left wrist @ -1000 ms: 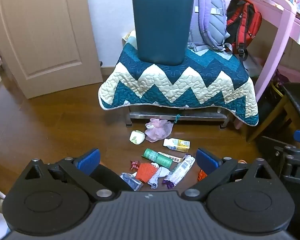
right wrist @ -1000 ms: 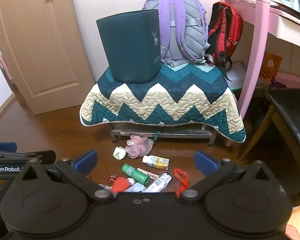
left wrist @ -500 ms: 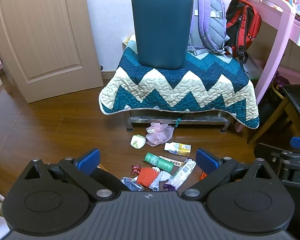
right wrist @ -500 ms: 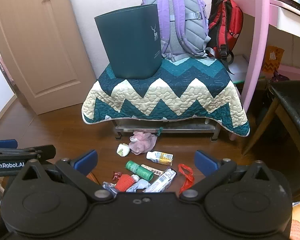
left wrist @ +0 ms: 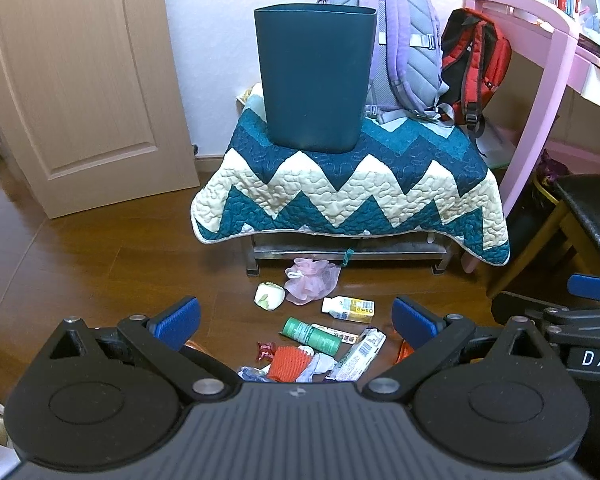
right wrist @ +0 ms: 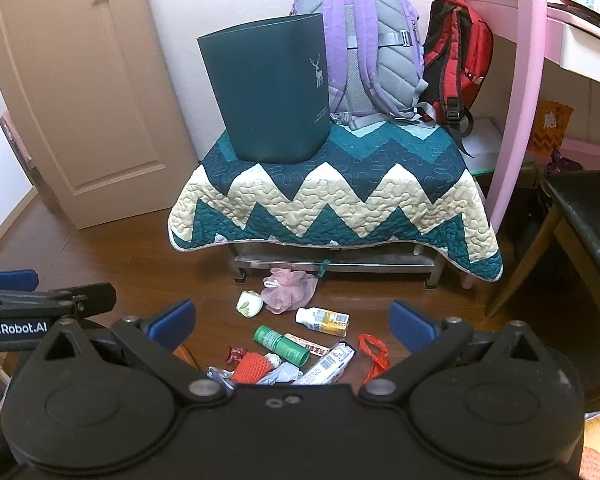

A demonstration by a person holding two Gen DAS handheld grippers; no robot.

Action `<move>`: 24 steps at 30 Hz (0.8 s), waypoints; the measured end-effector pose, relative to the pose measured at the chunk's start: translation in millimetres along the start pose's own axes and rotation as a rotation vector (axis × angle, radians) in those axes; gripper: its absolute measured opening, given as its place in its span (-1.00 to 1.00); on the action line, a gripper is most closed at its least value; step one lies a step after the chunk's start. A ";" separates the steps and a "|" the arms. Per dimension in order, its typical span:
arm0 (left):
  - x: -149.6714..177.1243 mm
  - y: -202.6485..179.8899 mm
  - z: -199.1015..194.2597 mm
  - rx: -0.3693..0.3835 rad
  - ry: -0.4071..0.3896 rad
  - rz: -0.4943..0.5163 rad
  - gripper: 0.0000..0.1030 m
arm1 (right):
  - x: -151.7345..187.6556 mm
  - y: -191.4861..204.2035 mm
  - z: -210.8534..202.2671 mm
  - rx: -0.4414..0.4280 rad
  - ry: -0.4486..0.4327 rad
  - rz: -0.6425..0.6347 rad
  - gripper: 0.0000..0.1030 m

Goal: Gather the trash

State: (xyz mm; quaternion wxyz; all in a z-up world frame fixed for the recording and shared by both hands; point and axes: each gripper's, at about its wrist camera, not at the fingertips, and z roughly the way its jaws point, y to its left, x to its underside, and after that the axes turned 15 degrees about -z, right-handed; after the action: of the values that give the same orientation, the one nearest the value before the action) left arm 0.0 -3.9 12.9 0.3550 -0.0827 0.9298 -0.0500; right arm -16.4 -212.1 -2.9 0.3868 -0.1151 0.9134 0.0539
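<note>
Standing upright at upper centre of the frame, the dark teal bin (left wrist: 315, 80) sits on the quilt-covered counter (left wrist: 352, 184); you cannot see its inside. Your left claw (left wrist: 296, 316) and right claw (right wrist: 292, 314) both hang spread apart, gripping nothing. Between their tips at lower centre, trash lies on the floor: green bottle (left wrist: 311, 335) slanting cap upper-left, white bottle (left wrist: 348, 309) lying roughly crosswise, cap left.
</note>
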 end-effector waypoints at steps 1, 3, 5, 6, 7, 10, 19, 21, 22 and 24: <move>0.2 -0.1 -0.4 0.001 -0.002 0.000 0.99 | 1.7 1.1 -0.6 0.000 -0.001 -0.001 1.00; 0.1 -0.3 -0.9 0.001 -0.005 0.001 0.99 | 1.5 1.1 -0.7 0.001 -0.002 -0.001 1.00; 0.1 -0.1 -1.1 0.001 -0.008 0.000 0.99 | 1.4 0.8 -1.0 0.001 -0.003 0.000 1.00; 0.2 0.4 -1.2 0.002 -0.010 -0.001 0.99 | 0.8 1.7 -0.7 0.000 -0.004 -0.002 1.00; -0.1 0.3 -1.1 0.002 -0.011 0.000 0.99 | 0.5 2.4 -0.5 -0.001 -0.004 -0.003 1.00; -0.4 0.7 -1.2 0.004 -0.014 0.001 0.99 | -1.0 3.8 0.0 0.001 -0.006 -0.005 1.00; -1.8 0.3 -2.6 0.005 -0.018 0.000 0.99 | -4.1 2.3 -0.6 0.005 -0.010 -0.010 1.00; -1.7 0.1 -2.7 0.005 -0.018 -0.001 0.99 | -3.5 -0.8 -2.9 0.004 -0.013 -0.011 1.00; -2.0 0.0 -2.7 0.005 -0.019 -0.001 0.99 | -3.6 -1.3 -3.1 0.004 -0.013 -0.011 1.00; -2.9 -0.8 -2.7 0.005 -0.018 -0.001 0.99 | -3.9 -1.5 -3.1 0.003 -0.013 -0.010 1.00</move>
State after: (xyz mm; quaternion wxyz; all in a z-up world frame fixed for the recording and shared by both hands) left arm 0.4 -4.1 16.9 0.3637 -0.0825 0.9264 -0.0519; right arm -15.6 -213.5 2.1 0.3930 -0.1188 0.9104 0.0515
